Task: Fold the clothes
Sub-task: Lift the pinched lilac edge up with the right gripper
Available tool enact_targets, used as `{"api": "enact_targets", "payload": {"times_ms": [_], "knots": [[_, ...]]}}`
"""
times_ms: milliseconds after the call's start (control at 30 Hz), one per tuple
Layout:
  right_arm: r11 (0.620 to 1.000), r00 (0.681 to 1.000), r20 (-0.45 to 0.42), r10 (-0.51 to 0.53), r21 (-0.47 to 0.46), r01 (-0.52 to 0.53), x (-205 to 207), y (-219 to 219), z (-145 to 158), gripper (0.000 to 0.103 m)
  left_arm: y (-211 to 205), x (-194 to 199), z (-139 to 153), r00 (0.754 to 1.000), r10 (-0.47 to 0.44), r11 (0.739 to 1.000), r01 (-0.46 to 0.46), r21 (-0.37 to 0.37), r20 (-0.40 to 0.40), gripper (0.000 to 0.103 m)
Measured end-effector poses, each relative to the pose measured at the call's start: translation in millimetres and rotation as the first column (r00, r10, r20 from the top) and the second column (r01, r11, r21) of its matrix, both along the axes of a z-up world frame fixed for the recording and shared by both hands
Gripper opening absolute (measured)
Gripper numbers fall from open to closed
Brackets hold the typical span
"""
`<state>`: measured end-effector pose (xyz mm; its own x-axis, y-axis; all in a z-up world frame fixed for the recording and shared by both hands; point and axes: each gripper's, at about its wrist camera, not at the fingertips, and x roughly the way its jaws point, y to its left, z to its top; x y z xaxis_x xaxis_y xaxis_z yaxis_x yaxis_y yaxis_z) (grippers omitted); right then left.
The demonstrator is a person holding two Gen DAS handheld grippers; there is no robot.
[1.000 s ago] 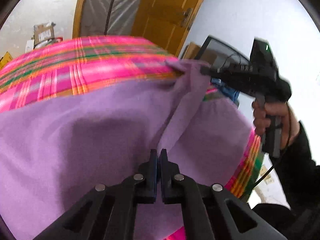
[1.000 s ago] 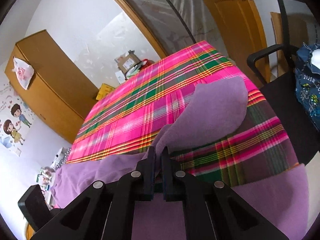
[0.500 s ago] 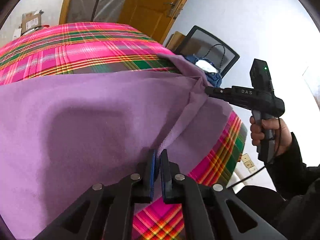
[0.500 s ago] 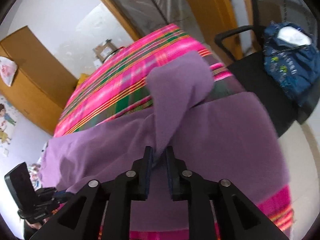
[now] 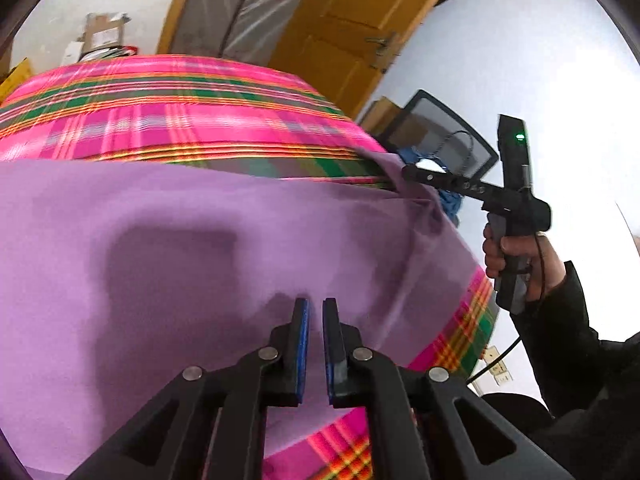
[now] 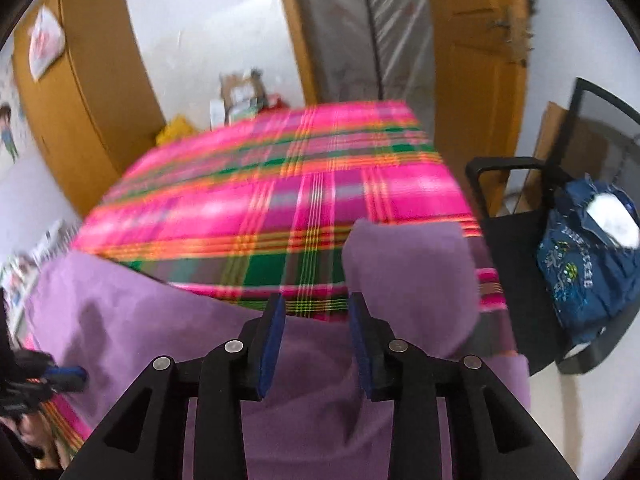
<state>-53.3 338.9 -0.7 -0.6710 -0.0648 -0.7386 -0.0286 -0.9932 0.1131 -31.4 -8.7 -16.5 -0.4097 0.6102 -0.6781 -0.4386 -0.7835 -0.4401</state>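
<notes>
A purple garment lies spread over the near part of a table covered in pink plaid cloth. My left gripper hovers just above the garment's near edge, its jaws a narrow gap apart with nothing pinched between them. In the right wrist view the garment runs across the table's near side, and a folded flap lies on the plaid cloth at the right. My right gripper sits over that edge; its jaws are opening and hold nothing. The left wrist view shows the right gripper at the garment's far right corner.
A black chair with a blue bag on it stands right of the table. A wooden door and a plastic-covered doorway are behind. Boxes sit past the far edge, and a wardrobe is at the left.
Both grippers were shut on raised folds of the garment; both have now parted and released it. The garment has dropped flat onto the table, and the right gripper's view has swung round.
</notes>
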Motion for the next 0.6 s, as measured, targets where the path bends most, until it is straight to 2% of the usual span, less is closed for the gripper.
{"api": "enact_targets", "payload": {"times_ms": [133,300,367,433,600], "knots": [[0.99,0.998,0.063,-0.012,0.144,0.003,-22,-3,-18,0.033,-2,0,-5,1.0,0.008,1.0,-0.007,-0.014,0.007,0.006],[0.974,0.994,0.105,-0.005,0.224,-0.019,-38,-4,-31,0.031,3,-5,-11,1.0,0.002,0.999,-0.001,-0.036,0.022,0.006],[0.972,0.994,0.108,-0.023,0.236,-0.003,-40,2,-32,0.024,6,-6,-13,1.0,0.001,0.999,0.0,-0.037,0.024,0.006],[0.971,0.993,0.106,-0.044,0.239,0.017,-41,9,-32,0.005,5,-6,-14,1.0,0.001,0.999,0.0,-0.033,0.025,0.006],[0.985,0.996,0.065,-0.065,0.167,0.054,-31,27,-26,0.002,4,-4,-15,1.0,0.004,1.0,-0.003,-0.029,0.025,0.006]]}}
